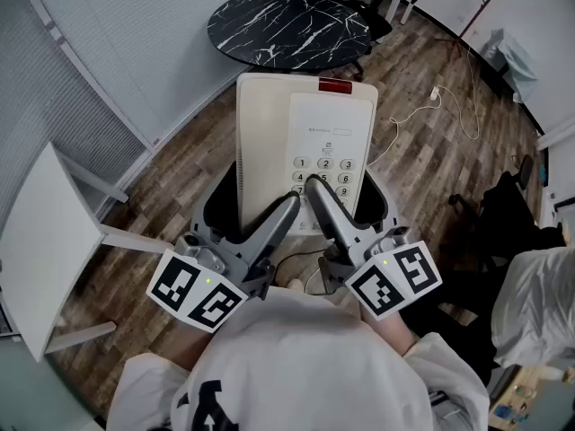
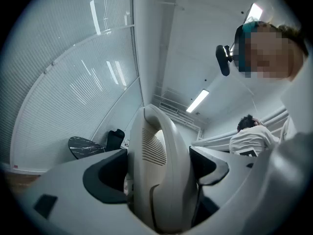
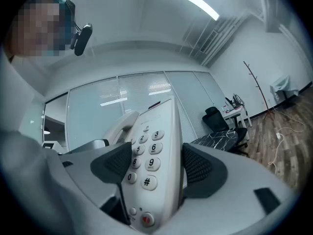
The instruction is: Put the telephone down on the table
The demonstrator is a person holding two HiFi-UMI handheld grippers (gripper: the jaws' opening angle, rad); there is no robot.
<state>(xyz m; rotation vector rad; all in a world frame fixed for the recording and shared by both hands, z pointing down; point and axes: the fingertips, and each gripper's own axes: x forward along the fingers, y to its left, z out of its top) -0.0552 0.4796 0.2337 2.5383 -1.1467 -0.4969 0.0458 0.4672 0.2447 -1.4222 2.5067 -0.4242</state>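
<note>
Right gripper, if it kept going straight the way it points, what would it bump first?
The telephone sits clamped in the jaws of the right gripper and would travel along. Beyond it, probably the glass wall, though depth is unclear.

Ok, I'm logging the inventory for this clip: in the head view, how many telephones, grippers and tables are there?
telephone: 1
grippers: 2, the left gripper and the right gripper, both clamped on it
tables: 2, the black marble table and the white table
Total: 5
</note>
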